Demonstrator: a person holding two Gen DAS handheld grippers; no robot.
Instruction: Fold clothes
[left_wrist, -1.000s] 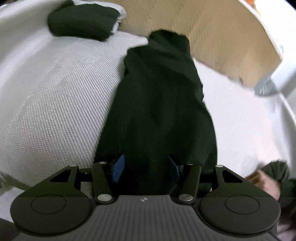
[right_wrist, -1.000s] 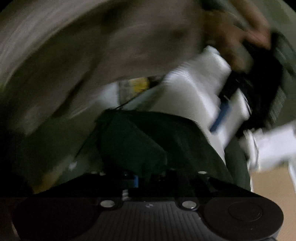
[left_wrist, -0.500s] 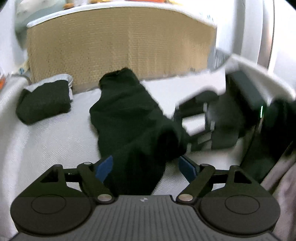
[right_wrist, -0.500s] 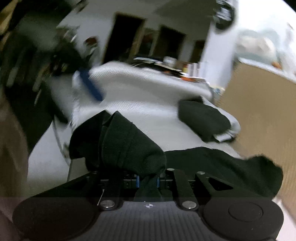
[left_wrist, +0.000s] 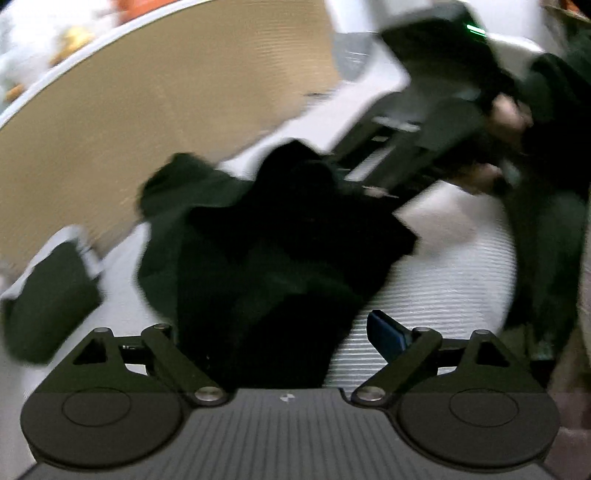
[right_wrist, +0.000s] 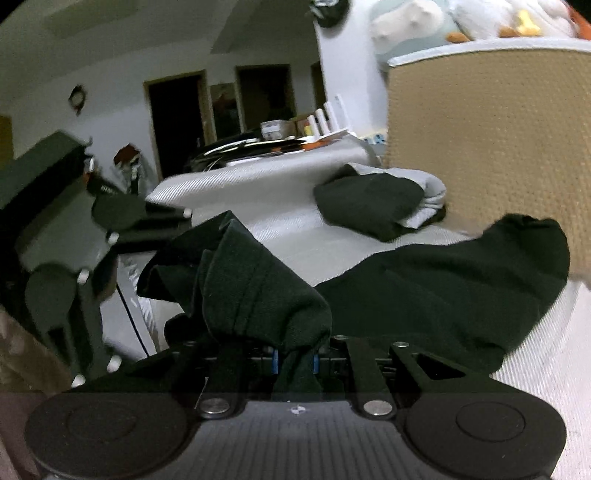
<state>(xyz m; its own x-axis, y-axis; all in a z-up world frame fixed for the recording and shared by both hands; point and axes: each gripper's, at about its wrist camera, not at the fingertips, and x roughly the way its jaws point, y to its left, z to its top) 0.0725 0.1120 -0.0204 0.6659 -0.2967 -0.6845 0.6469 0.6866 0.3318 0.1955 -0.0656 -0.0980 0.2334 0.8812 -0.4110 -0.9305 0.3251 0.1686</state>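
Note:
A dark green garment (left_wrist: 266, 251) lies stretched on the white ribbed bed cover (left_wrist: 436, 280). My left gripper (left_wrist: 284, 332) is open, its jaws wide apart, with the near end of the garment lying between them. My right gripper (right_wrist: 293, 360) is shut on a bunched fold of the same garment (right_wrist: 255, 291), whose far part (right_wrist: 461, 280) lies flat toward the headboard. The right gripper also shows in the left wrist view (left_wrist: 424, 144), held up over the garment's far end.
A folded dark garment on a grey one (right_wrist: 376, 199) sits at the back of the bed, also in the left wrist view (left_wrist: 48, 299). A tan woven headboard (right_wrist: 491, 147) stands behind. The bed's left edge (right_wrist: 122, 295) drops off beside the other gripper (right_wrist: 122, 218).
My left gripper has opened wider and swung so the headboard tilts. My right gripper has kept its hold and carried the bunched end up and over the garment.

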